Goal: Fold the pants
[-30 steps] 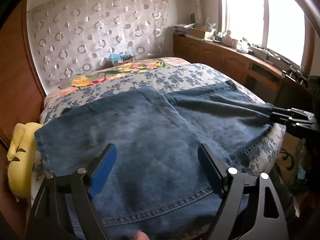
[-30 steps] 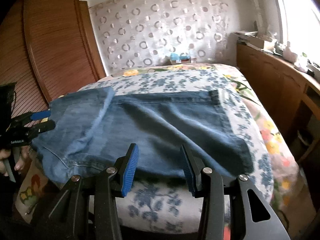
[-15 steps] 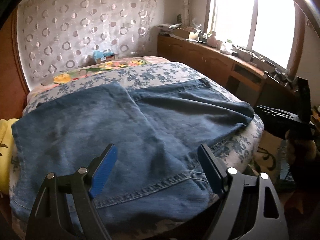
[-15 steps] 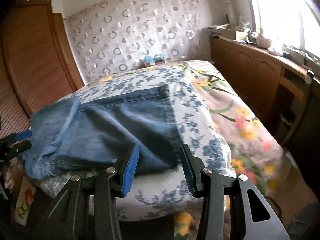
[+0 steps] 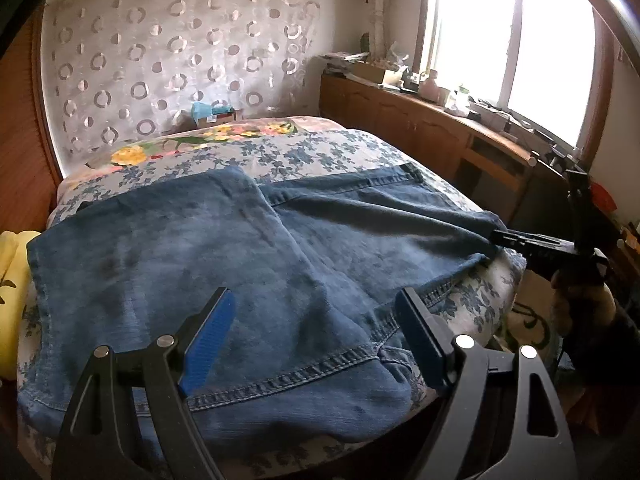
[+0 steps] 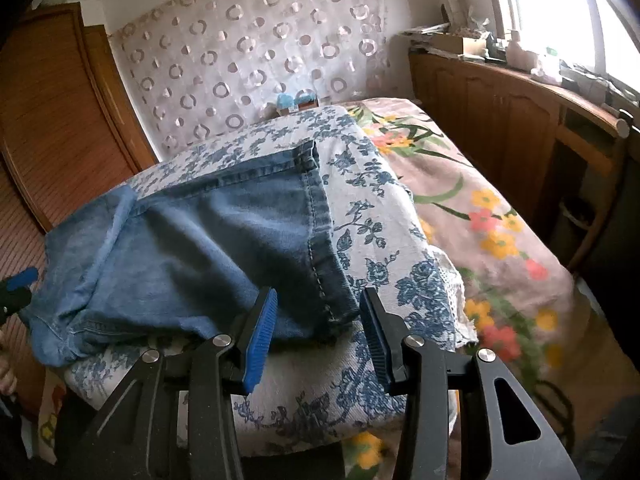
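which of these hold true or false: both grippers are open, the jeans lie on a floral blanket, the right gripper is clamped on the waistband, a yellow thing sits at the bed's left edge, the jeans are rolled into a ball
1. Both grippers are open. True: the left gripper and the right gripper each show a wide gap.
2. The jeans lie on a blue floral blanket. True.
3. The right gripper is clamped on the waistband. False: it is open, at the jeans' near corner.
4. A yellow thing sits at the bed's left edge. True.
5. The jeans are rolled into a ball. False: they lie flat, folded over.
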